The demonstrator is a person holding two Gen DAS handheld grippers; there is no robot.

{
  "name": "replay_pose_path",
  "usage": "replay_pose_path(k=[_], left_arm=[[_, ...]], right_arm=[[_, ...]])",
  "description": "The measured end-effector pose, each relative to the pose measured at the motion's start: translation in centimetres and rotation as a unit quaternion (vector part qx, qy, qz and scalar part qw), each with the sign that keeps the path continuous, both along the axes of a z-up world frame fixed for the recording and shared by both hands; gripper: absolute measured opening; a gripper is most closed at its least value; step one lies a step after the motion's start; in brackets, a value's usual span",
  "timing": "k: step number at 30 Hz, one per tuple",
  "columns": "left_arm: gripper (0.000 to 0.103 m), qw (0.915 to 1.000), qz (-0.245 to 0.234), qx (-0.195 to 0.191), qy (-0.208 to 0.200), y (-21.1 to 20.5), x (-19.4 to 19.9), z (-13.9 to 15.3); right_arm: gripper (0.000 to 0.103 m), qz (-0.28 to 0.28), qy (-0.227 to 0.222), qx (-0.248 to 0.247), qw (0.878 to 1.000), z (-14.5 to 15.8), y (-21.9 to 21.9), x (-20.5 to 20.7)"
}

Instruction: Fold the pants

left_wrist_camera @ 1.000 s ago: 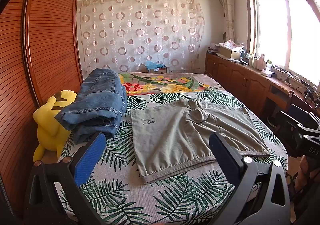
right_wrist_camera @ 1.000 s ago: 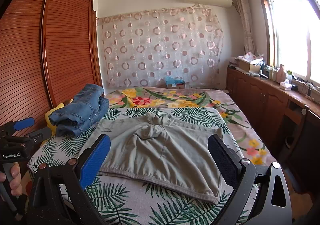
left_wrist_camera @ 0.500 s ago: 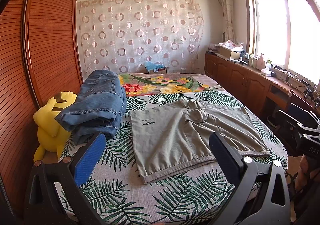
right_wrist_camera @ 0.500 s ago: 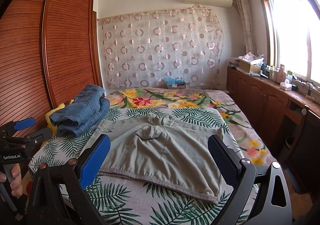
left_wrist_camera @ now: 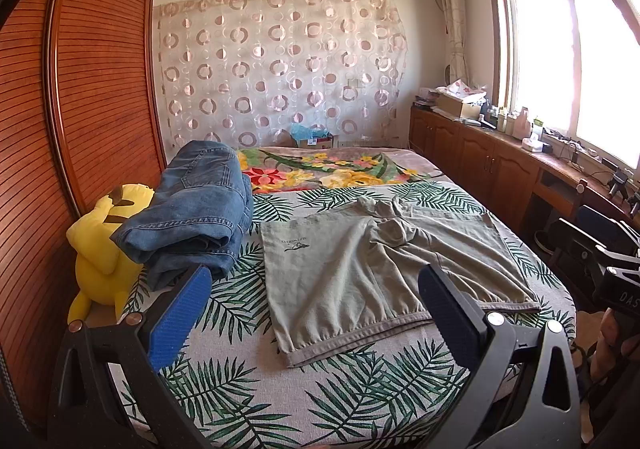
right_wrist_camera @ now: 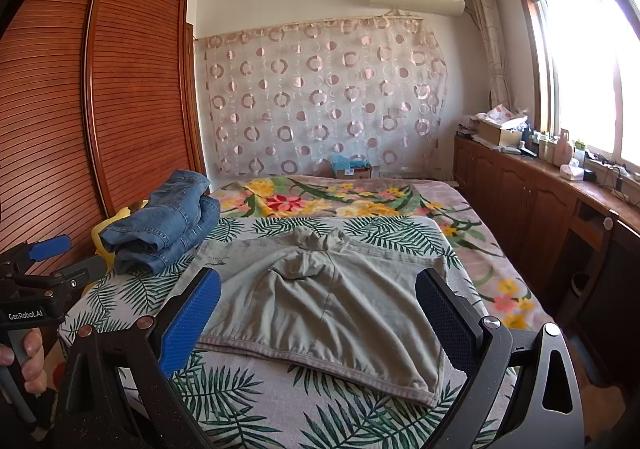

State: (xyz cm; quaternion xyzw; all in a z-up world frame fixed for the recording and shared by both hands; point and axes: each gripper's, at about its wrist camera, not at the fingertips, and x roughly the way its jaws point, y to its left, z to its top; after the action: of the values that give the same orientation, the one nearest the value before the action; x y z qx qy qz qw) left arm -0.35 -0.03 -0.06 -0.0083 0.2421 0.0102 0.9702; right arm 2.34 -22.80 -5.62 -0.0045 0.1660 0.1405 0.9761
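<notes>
Grey-green pants [left_wrist_camera: 372, 269] lie spread flat on the leaf-print bed cover [left_wrist_camera: 240, 381], waistband towards me; they also show in the right wrist view [right_wrist_camera: 320, 301]. My left gripper [left_wrist_camera: 314, 301] is open and empty, held above the near bed edge in front of the pants. My right gripper [right_wrist_camera: 318, 305] is open and empty, also short of the pants, further right. The right gripper's body shows at the right edge of the left wrist view [left_wrist_camera: 600, 261]. The left gripper shows at the left of the right wrist view [right_wrist_camera: 40, 277].
A pile of folded blue jeans [left_wrist_camera: 196, 209] sits at the bed's left side, beside a yellow plush toy [left_wrist_camera: 100, 245]. A wooden wardrobe [left_wrist_camera: 80, 109] stands left. Wooden cabinets [left_wrist_camera: 480, 169] run under the window on the right. A floral blanket [left_wrist_camera: 328, 169] covers the far bed.
</notes>
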Motion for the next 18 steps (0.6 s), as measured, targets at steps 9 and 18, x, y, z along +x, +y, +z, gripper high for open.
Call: replay_pose_path(k=[9, 18], left_arm=[[0.103, 1.0000, 0.001, 0.001, 0.000, 0.23, 0.17, 0.09], [0.103, 1.0000, 0.000, 0.000, 0.001, 0.24, 0.15, 0.11]], right_arm=[[0.098, 0.000, -0.001, 0.001, 1.000, 0.05, -0.11, -0.07], [0.098, -0.001, -0.001, 0.001, 1.000, 0.09, -0.15, -0.07]])
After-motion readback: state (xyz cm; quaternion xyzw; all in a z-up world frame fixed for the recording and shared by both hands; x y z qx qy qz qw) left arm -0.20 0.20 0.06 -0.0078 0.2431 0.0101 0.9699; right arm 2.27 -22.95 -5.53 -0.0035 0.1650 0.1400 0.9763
